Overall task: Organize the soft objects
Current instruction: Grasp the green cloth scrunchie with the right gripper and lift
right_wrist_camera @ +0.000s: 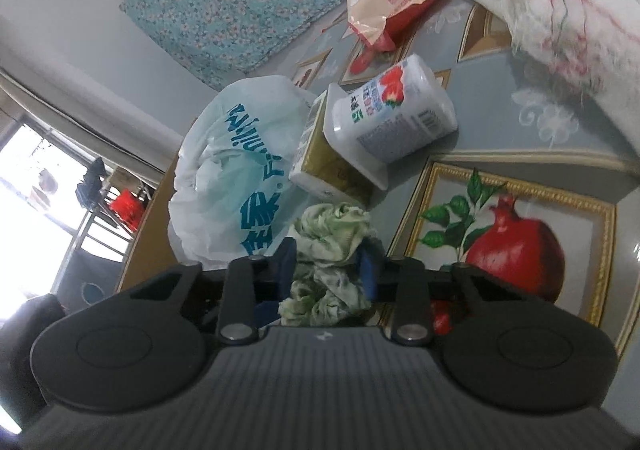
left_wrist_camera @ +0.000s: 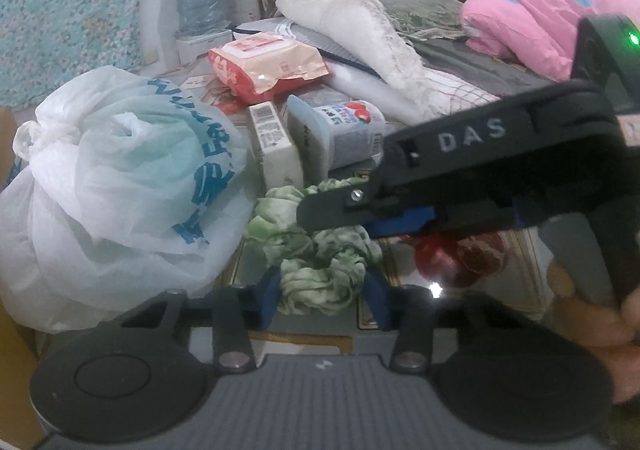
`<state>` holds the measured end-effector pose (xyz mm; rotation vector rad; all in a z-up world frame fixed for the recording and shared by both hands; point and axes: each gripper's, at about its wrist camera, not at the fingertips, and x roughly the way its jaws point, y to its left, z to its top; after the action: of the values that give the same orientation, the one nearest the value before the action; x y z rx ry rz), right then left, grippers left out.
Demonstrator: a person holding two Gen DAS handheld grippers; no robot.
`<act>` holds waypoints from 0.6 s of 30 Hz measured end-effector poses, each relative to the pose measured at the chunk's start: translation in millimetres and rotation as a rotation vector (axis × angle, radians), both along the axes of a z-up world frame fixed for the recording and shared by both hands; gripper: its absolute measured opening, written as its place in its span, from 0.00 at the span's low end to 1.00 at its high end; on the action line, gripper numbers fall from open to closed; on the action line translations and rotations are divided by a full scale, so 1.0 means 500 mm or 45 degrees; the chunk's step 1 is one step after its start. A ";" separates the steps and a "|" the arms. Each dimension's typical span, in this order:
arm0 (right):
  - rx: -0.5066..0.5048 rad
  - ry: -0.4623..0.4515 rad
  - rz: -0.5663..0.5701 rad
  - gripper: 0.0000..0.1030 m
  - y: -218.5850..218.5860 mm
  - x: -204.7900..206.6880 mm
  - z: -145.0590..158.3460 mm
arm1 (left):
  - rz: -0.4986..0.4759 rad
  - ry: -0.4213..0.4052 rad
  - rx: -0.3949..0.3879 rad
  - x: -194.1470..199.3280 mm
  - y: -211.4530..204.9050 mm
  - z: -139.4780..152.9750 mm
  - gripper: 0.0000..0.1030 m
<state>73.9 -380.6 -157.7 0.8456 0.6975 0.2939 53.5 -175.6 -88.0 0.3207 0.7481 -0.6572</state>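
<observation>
Clutter everywhere on this worktop [right_wrist_camera: 500,138], but only one thing is getting handled: a crumpled green cloth [left_wrist_camera: 316,250] lying beside one white plastic bag [left_wrist_camera: 120,186] with blue lettering. Both tools are squeezing it at once. The left tool [left_wrist_camera: 324,300] is sitting low over the near end of the cloth, its two blue pads pressing in on the bunched fabric from either side, so it's mostly closed with cloth in between. The right tool [right_wrist_camera: 326,274] is coming in from the side and pinching another part of the same cloth, also narrowed right down onto it. No earlier picture here, so I'm only saying how they're sitting.

Counting the rest: one white tub [right_wrist_camera: 392,114] with a strawberry label lying on its side, one small carton [left_wrist_camera: 274,144] touching it, one red-and-peach soft pack [left_wrist_camera: 268,66], one fringed white blanket [left_wrist_camera: 360,34], one pink quilt [left_wrist_camera: 532,22] at the back.
</observation>
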 end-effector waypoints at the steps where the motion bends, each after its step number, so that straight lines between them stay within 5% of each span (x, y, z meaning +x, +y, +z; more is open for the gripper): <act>1: 0.020 -0.002 0.001 0.28 0.000 -0.001 -0.003 | 0.001 0.002 -0.008 0.001 0.001 0.002 0.39; 18: 0.069 -0.178 -0.001 0.26 0.005 -0.077 0.084 | -0.025 -0.088 -0.142 -0.062 0.030 0.098 0.33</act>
<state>35.6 -377.9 -115.5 0.8685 0.5612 0.3689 22.5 -160.4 -39.1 0.2477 0.6406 -0.7005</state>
